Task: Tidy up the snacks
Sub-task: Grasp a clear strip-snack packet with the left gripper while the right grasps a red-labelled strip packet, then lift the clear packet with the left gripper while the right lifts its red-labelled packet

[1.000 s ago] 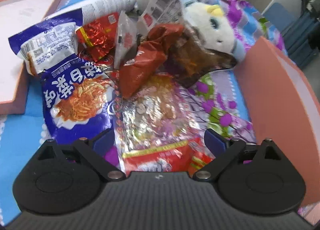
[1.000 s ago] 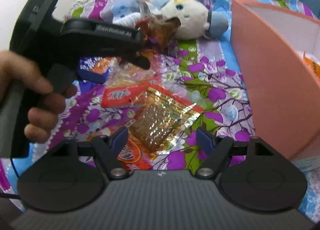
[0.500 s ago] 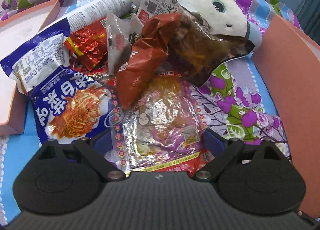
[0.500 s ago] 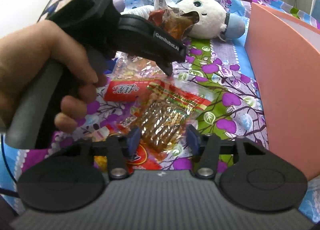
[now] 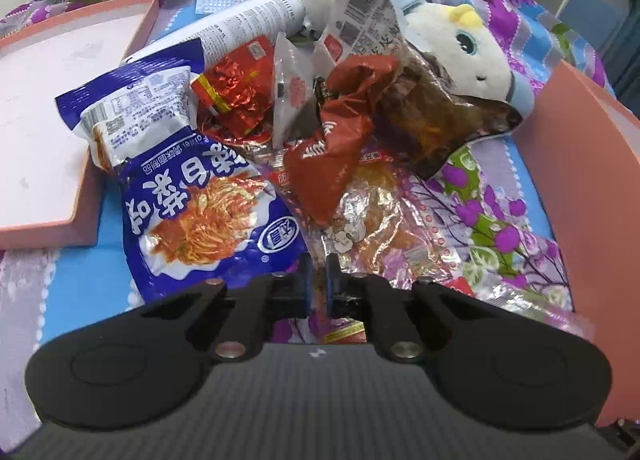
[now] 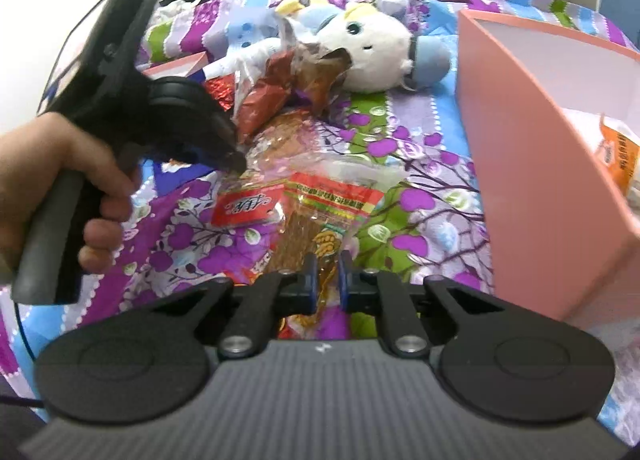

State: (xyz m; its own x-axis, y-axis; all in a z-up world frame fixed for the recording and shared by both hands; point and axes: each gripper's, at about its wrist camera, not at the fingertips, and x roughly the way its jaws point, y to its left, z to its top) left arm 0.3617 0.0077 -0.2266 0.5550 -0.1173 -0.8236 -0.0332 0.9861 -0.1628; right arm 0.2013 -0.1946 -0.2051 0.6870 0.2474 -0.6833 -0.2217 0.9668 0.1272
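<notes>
A pile of snack packets lies on a flowered bedspread. My left gripper (image 5: 317, 280) has its jaws closing tight on the near edge of a silvery foil packet (image 5: 372, 228), next to a blue noodle bag (image 5: 192, 200) and a red-brown pouch (image 5: 336, 156). In the right wrist view, a hand (image 6: 60, 172) holds that left gripper (image 6: 236, 162) with its tip down on the foil packet. My right gripper (image 6: 328, 274) has its jaws closing on the near end of a clear packet of brown strips (image 6: 320, 212) with a red and green label.
A pink box (image 6: 540, 180) stands open on the right with an orange packet (image 6: 618, 156) inside. Its pink lid (image 5: 48, 120) lies at the left. A white plush toy (image 5: 460, 48) rests behind the pile. A small red packet (image 6: 244, 206) lies beside the clear one.
Both grippers went from wide open to closed. The left one closed on the foil packet's edge, the right one on the clear packet of brown strips. The left hand shifted slightly.
</notes>
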